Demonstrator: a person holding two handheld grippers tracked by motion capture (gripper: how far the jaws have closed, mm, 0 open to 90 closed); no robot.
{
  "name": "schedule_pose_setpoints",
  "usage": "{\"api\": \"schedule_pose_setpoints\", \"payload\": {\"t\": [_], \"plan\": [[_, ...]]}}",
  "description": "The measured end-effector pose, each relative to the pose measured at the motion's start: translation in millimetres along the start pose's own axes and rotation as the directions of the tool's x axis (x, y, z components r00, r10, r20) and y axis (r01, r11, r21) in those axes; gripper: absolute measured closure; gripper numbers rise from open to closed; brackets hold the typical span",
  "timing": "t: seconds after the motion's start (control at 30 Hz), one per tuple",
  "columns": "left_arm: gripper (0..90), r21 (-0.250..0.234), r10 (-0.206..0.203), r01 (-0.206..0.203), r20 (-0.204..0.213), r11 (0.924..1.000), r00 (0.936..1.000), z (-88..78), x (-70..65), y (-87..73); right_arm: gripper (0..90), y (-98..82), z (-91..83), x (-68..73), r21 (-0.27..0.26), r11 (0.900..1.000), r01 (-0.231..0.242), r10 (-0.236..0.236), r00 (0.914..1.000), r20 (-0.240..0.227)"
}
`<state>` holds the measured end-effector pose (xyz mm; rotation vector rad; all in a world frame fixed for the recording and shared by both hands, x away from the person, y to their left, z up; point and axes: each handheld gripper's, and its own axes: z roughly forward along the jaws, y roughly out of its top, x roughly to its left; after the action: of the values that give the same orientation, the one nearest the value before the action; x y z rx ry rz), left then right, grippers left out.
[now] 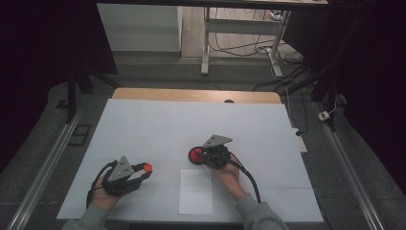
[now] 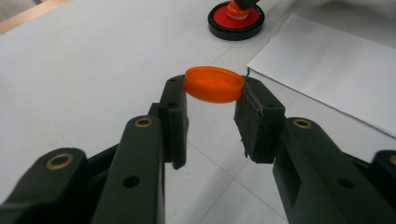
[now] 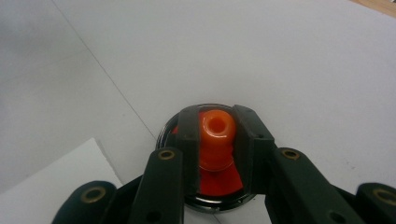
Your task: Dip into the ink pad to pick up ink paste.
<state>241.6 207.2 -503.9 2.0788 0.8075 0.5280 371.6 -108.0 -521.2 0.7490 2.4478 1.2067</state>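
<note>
White covering spreads over the tabletop (image 1: 158, 124), with a strip of bare wood showing at its far edge and a dim floor of cables and desk legs beyond. A person's two forearms come in from the near side. The left hand-held gripper (image 1: 143, 170) lies low over the near-left part of the surface, its jaws closed on an orange cap (image 2: 215, 84); the pads pinch the cap's rim from either side, and the cap sits level between them, clear of the surface as far as I can tell. The right hand-held gripper (image 1: 203, 155) is near the middle, pointing down at a round black dish with a red inside (image 1: 195, 155). Its jaws clamp an orange nozzle-shaped piece (image 3: 215, 135) with a hole in its top, which stands upright over the red centre of the dish. A white sheet of paper (image 1: 196, 190) lies flat just nearer than the dish, between the two hands.
</note>
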Motion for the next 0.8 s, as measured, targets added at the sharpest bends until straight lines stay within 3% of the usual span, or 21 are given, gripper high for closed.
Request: {"api": "schedule_pose_setpoints", "payload": {"t": [0.17, 0.23, 0.37, 0.8], "plan": [[64.4, -0.002, -0.001, 0.001, -0.002, 1.0000, 1.0000, -0.7, 0.7, -0.1, 72.0, 1.1, -0.5, -3.5, 0.003, 0.999, -0.032, 0.032, 0.9993, -0.018], [64.4, -0.001, -0.001, 0.001, -0.002, 1.0000, 1.0000, -0.6, 1.8, -0.3, 72.0, 1.4, -3.6, -6.0, -0.032, 0.998, -0.058, 0.057, 0.9981, -0.022], [64.4, -0.002, -0.003, 0.003, -0.002, 1.0000, 1.0000, -0.6, 2.3, -0.8, 72.0, 9.0, -16.3, -7.3, -0.101, 0.993, -0.062, 0.060, 0.9980, -0.020], [64.4, 0.003, 0.000, 0.000, -0.001, 1.0000, 1.0000, 0.3, 2.0, -0.9, 72.0, 11.4, -29.2, -7.2, -0.120, 0.989, -0.089, 0.081, 0.9942, -0.070]]}}
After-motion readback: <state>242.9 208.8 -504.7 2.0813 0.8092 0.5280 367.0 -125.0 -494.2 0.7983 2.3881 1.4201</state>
